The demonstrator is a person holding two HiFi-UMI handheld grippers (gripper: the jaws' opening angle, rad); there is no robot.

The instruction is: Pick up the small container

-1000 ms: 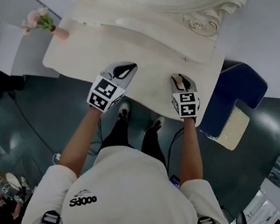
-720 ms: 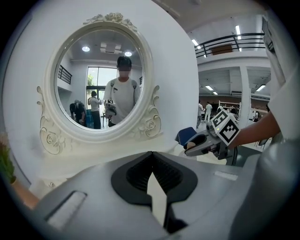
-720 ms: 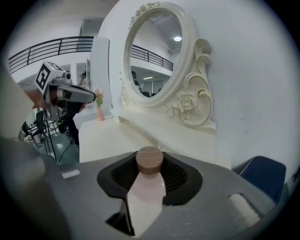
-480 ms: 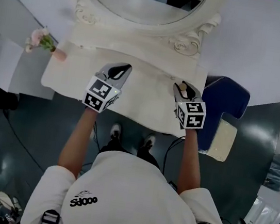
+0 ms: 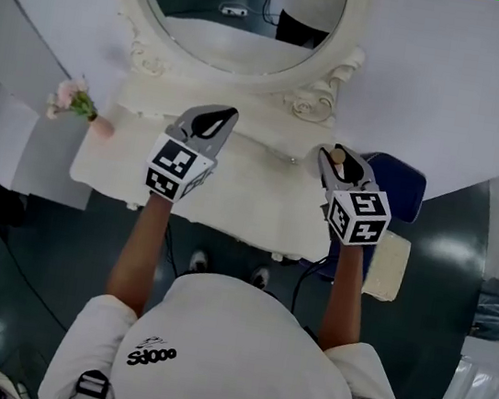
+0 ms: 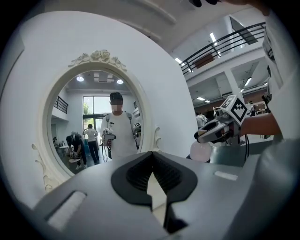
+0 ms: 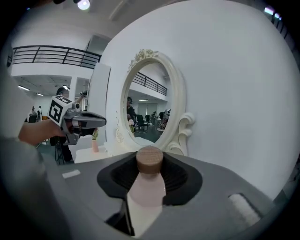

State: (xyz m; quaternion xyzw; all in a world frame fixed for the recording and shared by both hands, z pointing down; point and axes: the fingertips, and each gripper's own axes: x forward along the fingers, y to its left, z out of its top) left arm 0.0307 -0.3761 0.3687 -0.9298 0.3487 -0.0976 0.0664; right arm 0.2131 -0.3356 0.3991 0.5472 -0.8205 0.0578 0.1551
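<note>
Okay, small container [image 7: 149, 190]: pale pink bottle with a round wooden cap [image 7: 149, 161], clamped in the right gripper [image 7: 150, 174]. The jaws stand partway apart and both dark pads press on the bottle's sides. The cap sits at the fingertip end and the body runs back toward the camera. In the head view the container shows as a small tan spot at the front of that gripper, above the right end of the white dressing table [image 5: 231, 196], near the scrolled foot of the mirror frame. Whether it is clear of the tabletop can't be judged from that view.

Left gripper [image 6: 152, 174]: jaw tips meet, only a thin pale wedge behind them, nothing held. It hangs over the left-centre of the table, well apart from the right one, both pointing at the wall.

Oval mirror [image 5: 226, 46] in an ornate white frame stands at the back of the table, against a white wall [image 5: 454, 76]. People show reflected in it.

Pink vase with flowers [image 5: 94, 122] sits at the table's far left corner. Blue chair [image 5: 405, 182] is just right of the table, with a cream cushion [image 5: 391, 266] below it. Dark floor [image 5: 65, 250] below.
</note>
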